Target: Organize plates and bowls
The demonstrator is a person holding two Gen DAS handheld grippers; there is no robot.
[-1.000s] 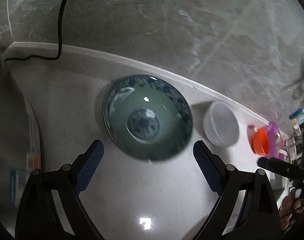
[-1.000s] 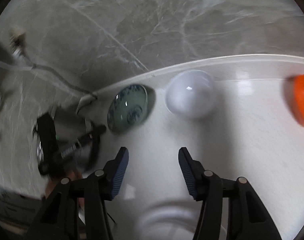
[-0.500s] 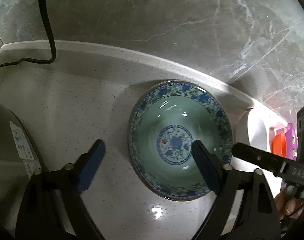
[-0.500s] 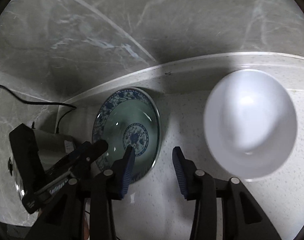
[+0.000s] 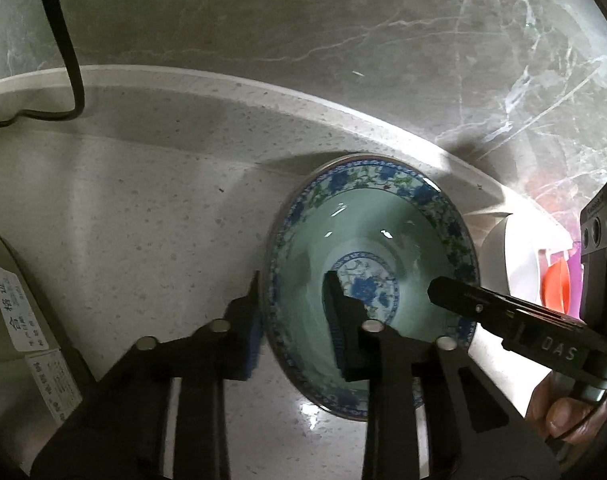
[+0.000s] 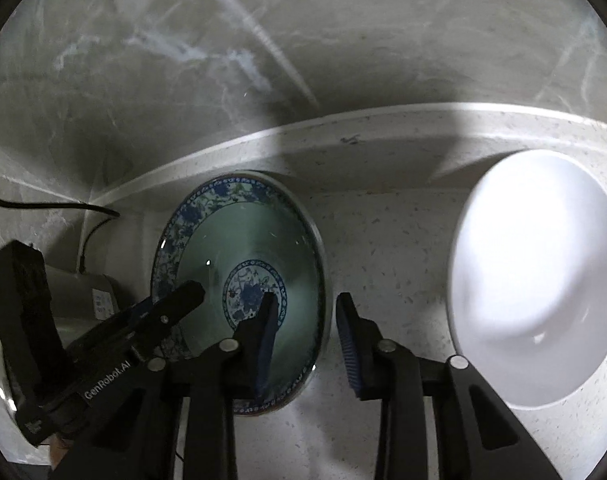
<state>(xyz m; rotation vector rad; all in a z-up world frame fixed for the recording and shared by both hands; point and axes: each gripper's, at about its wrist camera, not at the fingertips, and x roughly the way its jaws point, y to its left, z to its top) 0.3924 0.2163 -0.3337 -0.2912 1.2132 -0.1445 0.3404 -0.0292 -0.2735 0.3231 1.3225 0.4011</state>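
Two grippers straddle opposite rims of the celadon ceramic bowl with blue floral border (image 5: pixel 369 276), which sits on the speckled white countertop (image 5: pixel 143 216): left gripper (image 5: pixel 293 322) at nine o'clock, right gripper (image 6: pixel 309 334) at three, both parted, not yet clamped. Closing evenly should avoid tipping. A glossy white bowl (image 6: pixel 531 276) sits nearby.

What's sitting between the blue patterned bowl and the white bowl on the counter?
Only bare speckled counter separates the blue patterned bowl from the white bowl; one finger of the right claw hangs over that gap in the right wrist view.
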